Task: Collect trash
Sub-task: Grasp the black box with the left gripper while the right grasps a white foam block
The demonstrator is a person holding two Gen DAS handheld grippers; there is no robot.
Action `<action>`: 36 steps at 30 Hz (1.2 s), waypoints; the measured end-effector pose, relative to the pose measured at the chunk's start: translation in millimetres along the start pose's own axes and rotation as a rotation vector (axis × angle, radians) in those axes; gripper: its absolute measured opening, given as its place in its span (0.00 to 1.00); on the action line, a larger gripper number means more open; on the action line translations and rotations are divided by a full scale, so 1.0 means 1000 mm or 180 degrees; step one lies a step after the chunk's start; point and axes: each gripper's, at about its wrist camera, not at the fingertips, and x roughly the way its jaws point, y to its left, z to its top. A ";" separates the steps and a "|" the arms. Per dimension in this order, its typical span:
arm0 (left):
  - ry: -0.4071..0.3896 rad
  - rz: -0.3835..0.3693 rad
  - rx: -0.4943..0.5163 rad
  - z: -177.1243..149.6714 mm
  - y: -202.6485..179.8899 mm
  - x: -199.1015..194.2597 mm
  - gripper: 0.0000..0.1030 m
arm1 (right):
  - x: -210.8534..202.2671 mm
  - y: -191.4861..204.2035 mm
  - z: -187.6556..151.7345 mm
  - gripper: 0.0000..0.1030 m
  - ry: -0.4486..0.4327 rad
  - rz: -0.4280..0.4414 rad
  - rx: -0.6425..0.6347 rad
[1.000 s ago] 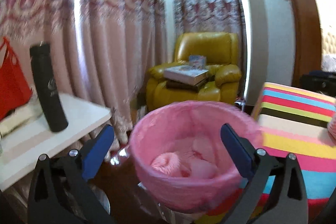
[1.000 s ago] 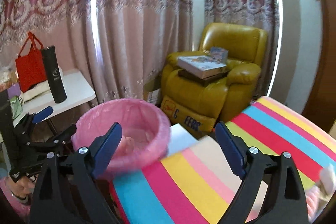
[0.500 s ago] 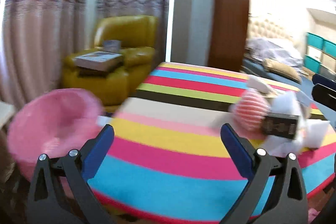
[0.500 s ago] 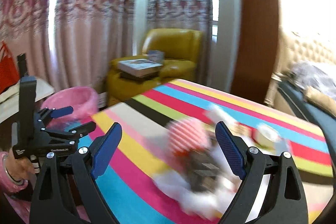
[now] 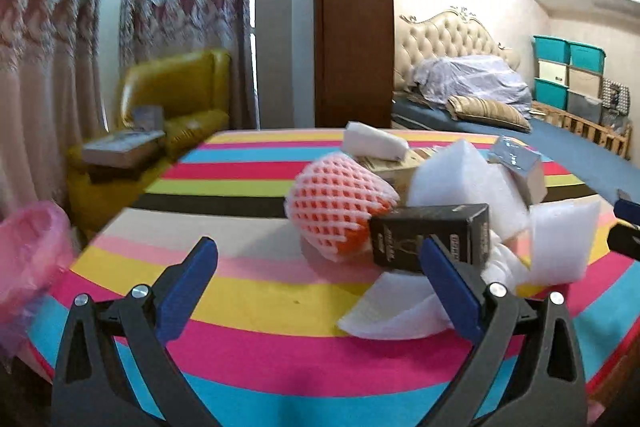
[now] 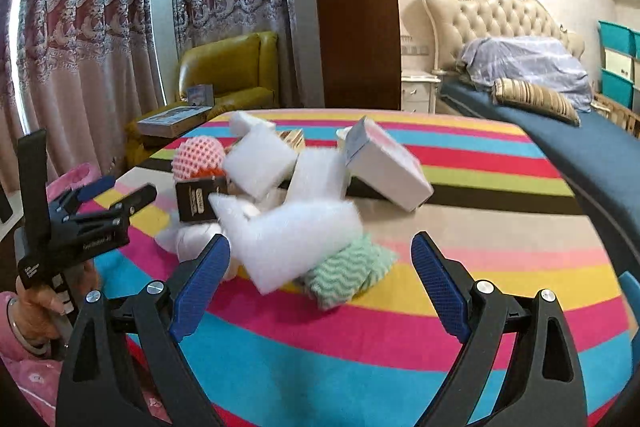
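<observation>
Both my grippers, left [image 5: 318,273] and right [image 6: 320,267], are wide open and hold nothing. The foam [image 6: 296,231] leans on a loose pile. A bump could knock the box [image 6: 386,165] off the table [image 6: 500,267].

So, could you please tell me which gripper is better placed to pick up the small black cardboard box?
Probably the left gripper: open, with the small black cardboard box just past its fingertips. The right gripper has white foam blocks in between.
</observation>
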 end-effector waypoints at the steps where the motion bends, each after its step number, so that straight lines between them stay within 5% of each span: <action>1: -0.0009 -0.0022 0.0003 -0.001 0.000 0.000 0.95 | 0.003 0.003 -0.001 0.84 0.0009 0.0024 -0.0004; 14: 0.0274 -0.0369 -0.0682 0.001 0.051 0.013 0.95 | 0.051 0.056 0.005 0.84 0.0212 -0.0467 -0.0416; 21: 0.0403 -0.0478 -0.0711 0.004 0.049 0.013 0.95 | 0.038 0.053 -0.004 0.63 0.0110 -0.0370 -0.0454; 25: 0.0488 -0.0660 -0.0862 0.007 0.039 0.007 0.95 | 0.016 0.041 -0.005 0.62 -0.0083 -0.0325 -0.0348; 29: 0.0568 -0.0777 -0.0580 0.018 0.002 0.008 0.95 | 0.000 0.030 -0.001 0.62 -0.0227 -0.0303 -0.0238; 36: 0.0699 -0.0622 -0.0377 0.030 -0.045 0.032 0.94 | -0.020 0.015 -0.001 0.62 -0.0374 -0.0313 -0.0141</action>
